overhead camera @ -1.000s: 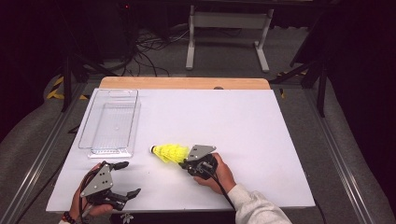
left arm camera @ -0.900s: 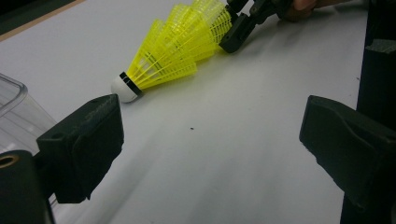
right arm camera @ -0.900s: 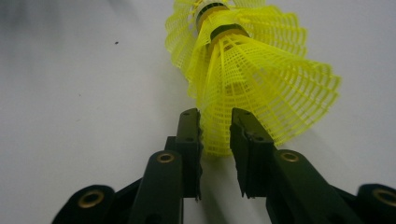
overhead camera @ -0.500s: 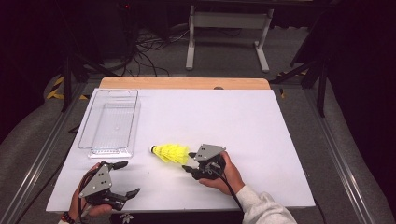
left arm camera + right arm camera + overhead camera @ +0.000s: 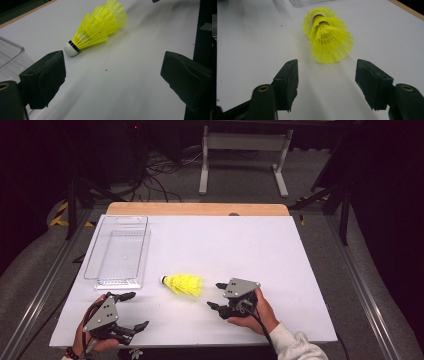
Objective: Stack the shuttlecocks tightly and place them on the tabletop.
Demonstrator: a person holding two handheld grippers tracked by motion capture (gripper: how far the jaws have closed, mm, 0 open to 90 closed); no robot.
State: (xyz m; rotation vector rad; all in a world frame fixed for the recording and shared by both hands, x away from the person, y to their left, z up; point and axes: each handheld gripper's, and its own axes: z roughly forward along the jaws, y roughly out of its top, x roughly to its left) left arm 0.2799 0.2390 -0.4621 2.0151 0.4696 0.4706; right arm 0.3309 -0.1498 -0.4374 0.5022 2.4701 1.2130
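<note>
High view: yellow shuttlecocks [image 5: 183,284] lie stacked on the white table [image 5: 260,250], between both grippers, just right of the clear tray [image 5: 120,251]. Left gripper [image 5: 129,311] jaws wide apart, empty. Right gripper [image 5: 215,295] likewise, nearby.

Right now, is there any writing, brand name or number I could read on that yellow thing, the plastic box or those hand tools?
None can be read.
Yellow shuttlecock: a black band by its white tip, no lettering.
Clear box: no label.
Left gripper and right gripper: no readable marks.
</note>
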